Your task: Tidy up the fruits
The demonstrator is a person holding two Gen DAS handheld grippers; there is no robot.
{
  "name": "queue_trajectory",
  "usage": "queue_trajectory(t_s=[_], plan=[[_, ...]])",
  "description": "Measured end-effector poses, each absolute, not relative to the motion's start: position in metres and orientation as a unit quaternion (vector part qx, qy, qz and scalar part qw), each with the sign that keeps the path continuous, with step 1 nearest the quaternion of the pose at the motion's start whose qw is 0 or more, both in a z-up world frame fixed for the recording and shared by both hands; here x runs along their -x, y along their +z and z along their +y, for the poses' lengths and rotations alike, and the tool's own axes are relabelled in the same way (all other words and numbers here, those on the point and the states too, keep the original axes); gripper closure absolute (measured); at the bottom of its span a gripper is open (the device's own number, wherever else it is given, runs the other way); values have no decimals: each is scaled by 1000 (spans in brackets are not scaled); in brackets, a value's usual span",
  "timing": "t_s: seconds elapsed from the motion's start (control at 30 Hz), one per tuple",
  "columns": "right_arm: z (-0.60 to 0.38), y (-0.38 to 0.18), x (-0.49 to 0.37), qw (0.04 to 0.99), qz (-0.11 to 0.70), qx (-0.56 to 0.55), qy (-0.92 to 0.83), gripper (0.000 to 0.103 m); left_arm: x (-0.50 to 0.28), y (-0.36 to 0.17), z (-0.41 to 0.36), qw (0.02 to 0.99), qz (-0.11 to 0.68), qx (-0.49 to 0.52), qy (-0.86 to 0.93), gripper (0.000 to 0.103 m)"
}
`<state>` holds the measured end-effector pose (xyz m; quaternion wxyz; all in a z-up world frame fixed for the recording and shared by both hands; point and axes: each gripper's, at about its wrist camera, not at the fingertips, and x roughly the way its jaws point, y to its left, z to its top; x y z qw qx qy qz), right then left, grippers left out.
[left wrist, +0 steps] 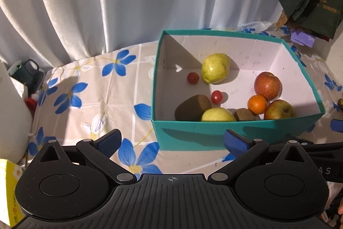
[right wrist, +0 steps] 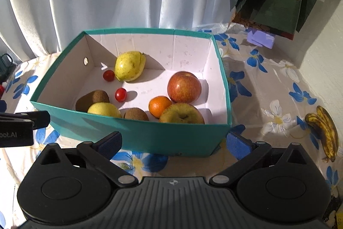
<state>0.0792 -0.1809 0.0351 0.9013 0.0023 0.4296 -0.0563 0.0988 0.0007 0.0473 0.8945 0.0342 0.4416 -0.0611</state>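
My right gripper (right wrist: 173, 141) and left gripper (left wrist: 171, 141) gape wide, empty, before the teal cardboard box (right wrist: 150, 134); fuzzy kiwis (right wrist: 136, 114), glossy apples (right wrist: 184, 86) inside; "oot.AI" legible.

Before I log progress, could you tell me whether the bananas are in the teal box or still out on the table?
Out. The bananas lie on the flowered tablecloth, to the right of the teal box.
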Motion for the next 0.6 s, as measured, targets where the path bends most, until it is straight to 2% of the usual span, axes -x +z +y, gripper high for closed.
queue_trajectory(t_s=[0.6], plan=[[-183,24,-112,821,566,49,-48,0,-124,38,-35,846,521,-83,-78,0]])
